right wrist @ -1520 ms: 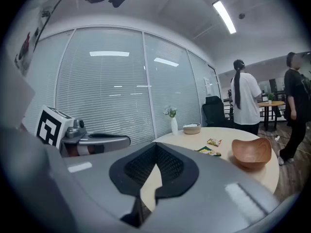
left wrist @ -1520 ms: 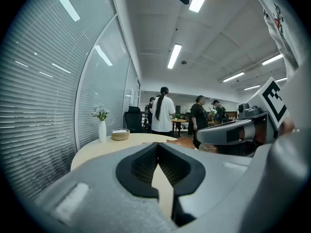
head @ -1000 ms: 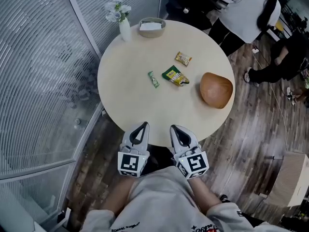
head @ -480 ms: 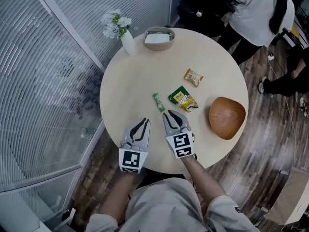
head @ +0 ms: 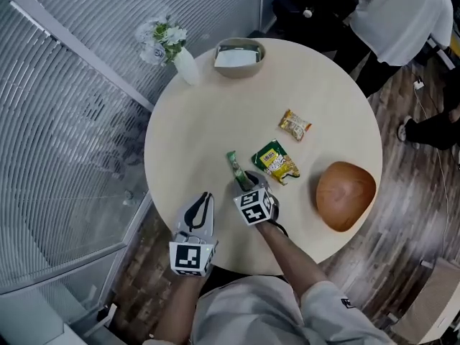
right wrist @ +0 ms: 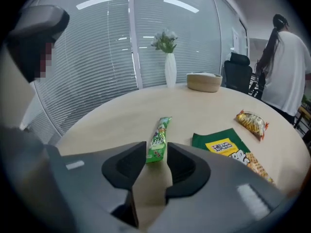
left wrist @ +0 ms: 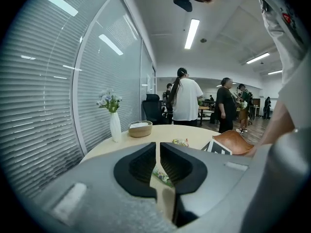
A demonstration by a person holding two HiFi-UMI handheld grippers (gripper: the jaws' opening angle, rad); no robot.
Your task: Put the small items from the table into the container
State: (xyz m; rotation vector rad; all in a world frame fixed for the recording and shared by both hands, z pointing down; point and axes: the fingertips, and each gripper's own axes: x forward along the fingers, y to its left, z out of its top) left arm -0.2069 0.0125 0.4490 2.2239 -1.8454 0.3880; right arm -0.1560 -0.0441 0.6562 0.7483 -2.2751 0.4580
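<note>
A thin green stick packet (head: 234, 162) lies near the middle of the round table (head: 194, 121). My right gripper (head: 246, 183) is low over its near end. In the right gripper view the packet's (right wrist: 160, 135) end lies between the tips of the right gripper (right wrist: 156, 149), whose jaws are opening and do not press on it. To the right lie a green snack bag (head: 275, 160) and a yellow snack packet (head: 295, 125). A brown wooden bowl (head: 346, 195) sits at the right edge. My left gripper (head: 206, 195) hangs at the near edge, jaws together on nothing.
A white vase with flowers (head: 185, 63) and a small basket holding tissue (head: 239, 56) stand at the far side of the table. A glass wall with blinds (head: 65, 157) runs along the left. People (head: 402, 13) stand beyond the table on the wooden floor.
My right gripper has gone forward and down over the table to the green stick packet, and its jaws have parted. My left gripper has stayed near the table's front edge.
</note>
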